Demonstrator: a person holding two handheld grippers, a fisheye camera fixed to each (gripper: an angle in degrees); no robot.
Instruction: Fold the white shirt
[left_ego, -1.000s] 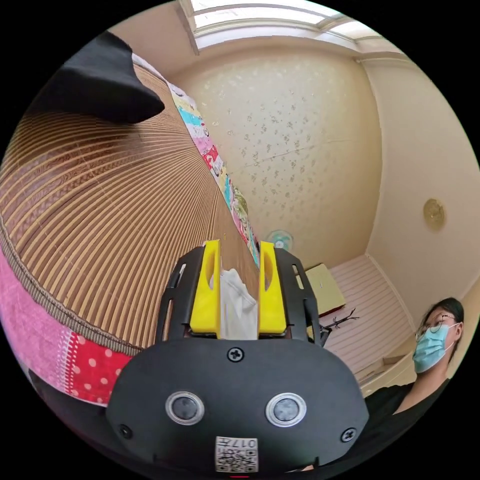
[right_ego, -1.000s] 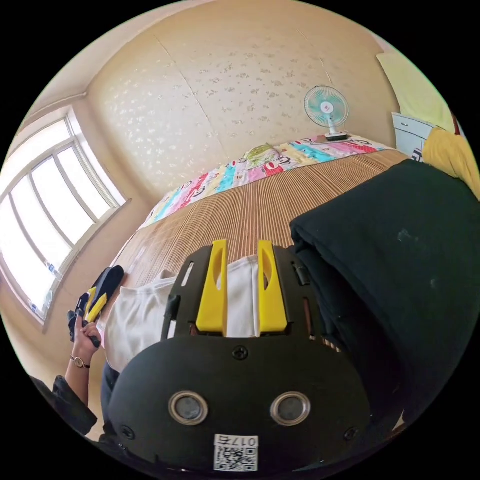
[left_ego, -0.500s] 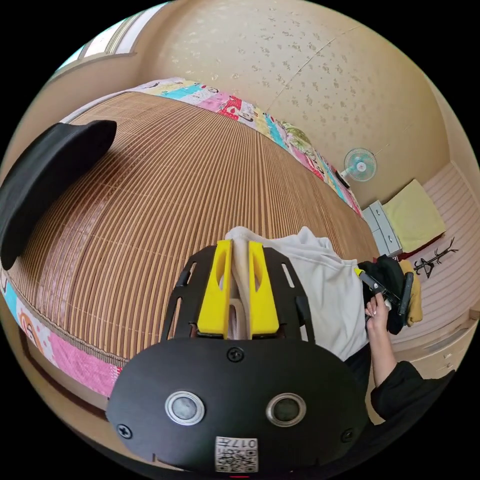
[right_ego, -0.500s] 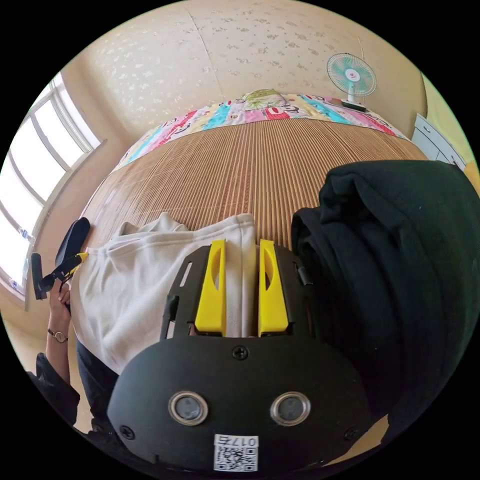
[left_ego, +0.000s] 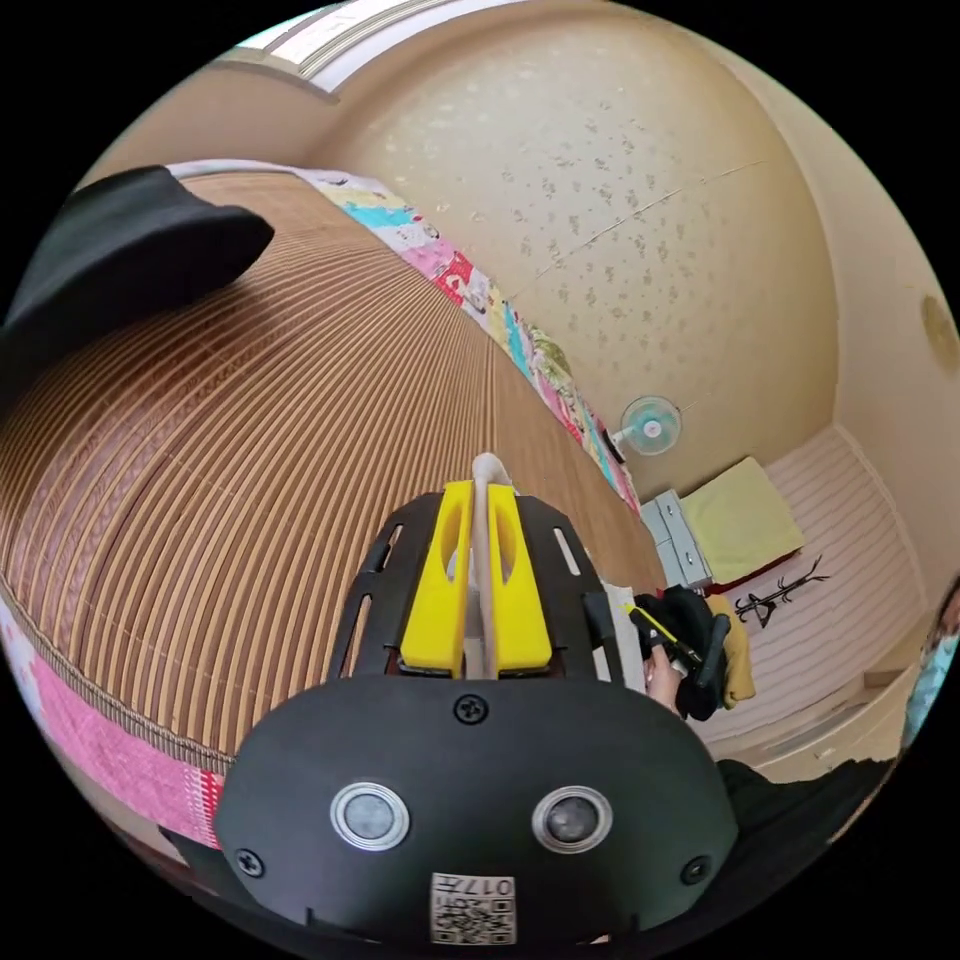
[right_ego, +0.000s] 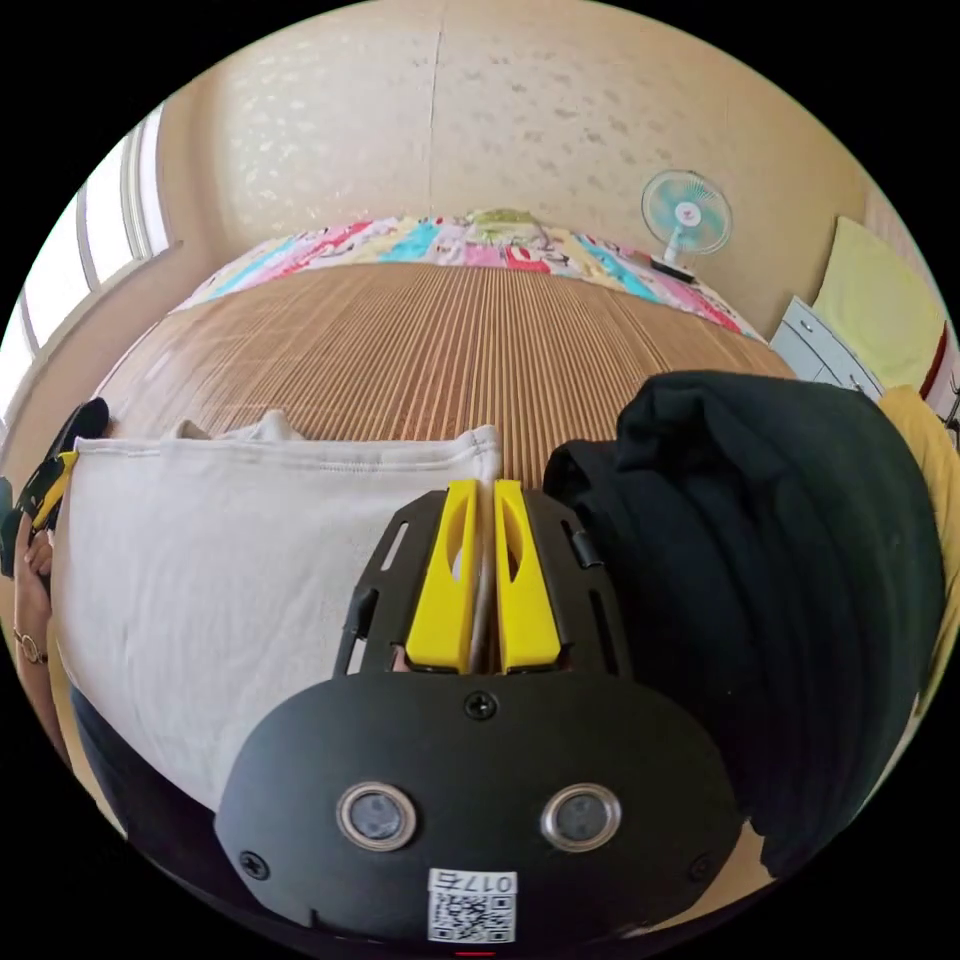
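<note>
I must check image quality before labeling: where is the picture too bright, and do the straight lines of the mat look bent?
Right gripper view: the window at the left edge is washed out to near white; the white shirt stays readable. Left gripper view: the bamboo mat slats bow strongly into arcs from the fisheye lens; the claw is sharp. Both views have black corners.

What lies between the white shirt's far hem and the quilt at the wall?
Bare bamboo mat, seen in the right gripper view, runs from the shirt to the quilt.

Left hand-held gripper (left_ego: 478, 500) and right hand-held gripper (right_ego: 484, 497), both with jaws nearly together, pinching cloth
</note>
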